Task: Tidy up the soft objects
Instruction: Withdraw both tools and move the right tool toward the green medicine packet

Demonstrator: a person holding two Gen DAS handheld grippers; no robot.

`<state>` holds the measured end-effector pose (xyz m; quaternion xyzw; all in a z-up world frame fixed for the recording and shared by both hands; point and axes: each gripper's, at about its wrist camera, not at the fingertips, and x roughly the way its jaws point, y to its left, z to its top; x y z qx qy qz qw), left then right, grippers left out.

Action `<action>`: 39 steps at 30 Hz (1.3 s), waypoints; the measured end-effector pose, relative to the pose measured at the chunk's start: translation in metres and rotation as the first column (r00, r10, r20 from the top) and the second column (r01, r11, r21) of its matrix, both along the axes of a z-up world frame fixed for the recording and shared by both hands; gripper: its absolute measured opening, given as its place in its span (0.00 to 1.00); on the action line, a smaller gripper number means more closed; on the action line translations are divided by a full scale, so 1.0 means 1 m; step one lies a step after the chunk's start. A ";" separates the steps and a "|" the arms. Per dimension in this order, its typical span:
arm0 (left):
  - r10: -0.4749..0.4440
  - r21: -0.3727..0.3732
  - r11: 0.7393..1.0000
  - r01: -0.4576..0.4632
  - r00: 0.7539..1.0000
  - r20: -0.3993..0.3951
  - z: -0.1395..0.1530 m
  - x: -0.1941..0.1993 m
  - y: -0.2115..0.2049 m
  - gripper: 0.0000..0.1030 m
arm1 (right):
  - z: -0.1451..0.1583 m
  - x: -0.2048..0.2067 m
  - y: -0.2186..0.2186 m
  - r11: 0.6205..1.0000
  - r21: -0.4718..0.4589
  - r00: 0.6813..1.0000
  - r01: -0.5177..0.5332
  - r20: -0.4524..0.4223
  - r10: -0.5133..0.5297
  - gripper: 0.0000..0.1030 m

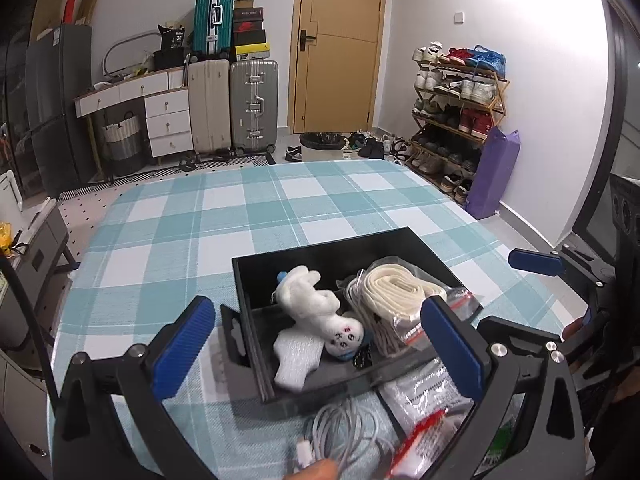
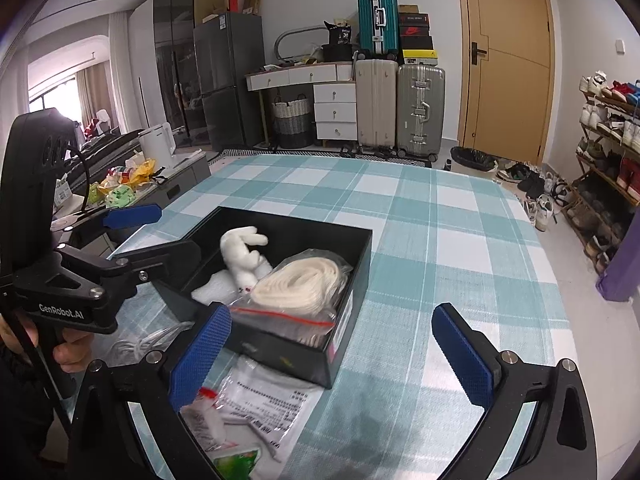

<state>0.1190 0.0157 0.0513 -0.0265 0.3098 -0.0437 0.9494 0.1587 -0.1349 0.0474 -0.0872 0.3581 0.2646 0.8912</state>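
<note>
I hold the left gripper wide open and empty over the black box on the checked tablecloth. The right gripper, equally wide and empty, hovers beside it. Inside lie a white plush toy and a bagged cream strap.

One black box sits at the middle of one checked tablecloth. It holds one white plush toy at its nine o'clock side, one piece of white foam at seven o'clock, and one clear bag of cream webbing at three o'clock. Outside the box, at six o'clock, lie one coil of grey cable and two flat plastic packets. Two grippers show, the left gripper and the right gripper, each with two blue pads, spread wide. At twelve o'clock stand three suitcases.
</note>
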 end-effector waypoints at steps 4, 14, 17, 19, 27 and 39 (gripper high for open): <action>0.009 0.017 1.000 -0.009 1.000 0.004 0.000 -0.016 0.004 1.00 | 0.000 -0.009 -0.001 1.000 -0.005 1.000 -0.005 -0.002 0.005 0.99; 0.019 0.033 0.999 -0.019 1.000 -0.016 -0.018 -0.047 0.012 1.00 | -0.010 -0.041 -0.006 1.000 -0.016 1.000 -0.016 -0.016 0.015 0.99; 0.024 0.020 1.000 -0.024 1.000 -0.019 -0.022 -0.054 0.016 1.00 | -0.012 -0.047 -0.008 0.999 -0.027 1.000 -0.018 -0.017 0.017 0.99; 0.027 0.015 1.000 -0.027 0.999 -0.022 -0.023 -0.057 0.017 1.00 | -0.015 -0.052 -0.009 0.999 -0.037 1.000 -0.022 -0.020 0.022 0.99; 0.029 0.009 1.000 -0.029 0.999 -0.034 -0.033 -0.064 0.015 1.00 | -0.027 -0.063 -0.012 0.997 -0.053 0.998 -0.050 -0.032 0.049 0.99; 0.019 0.020 1.000 -0.017 0.998 -0.059 -0.043 -0.073 0.016 1.00 | -0.037 -0.071 -0.008 0.984 -0.105 0.987 -0.144 -0.085 0.135 0.99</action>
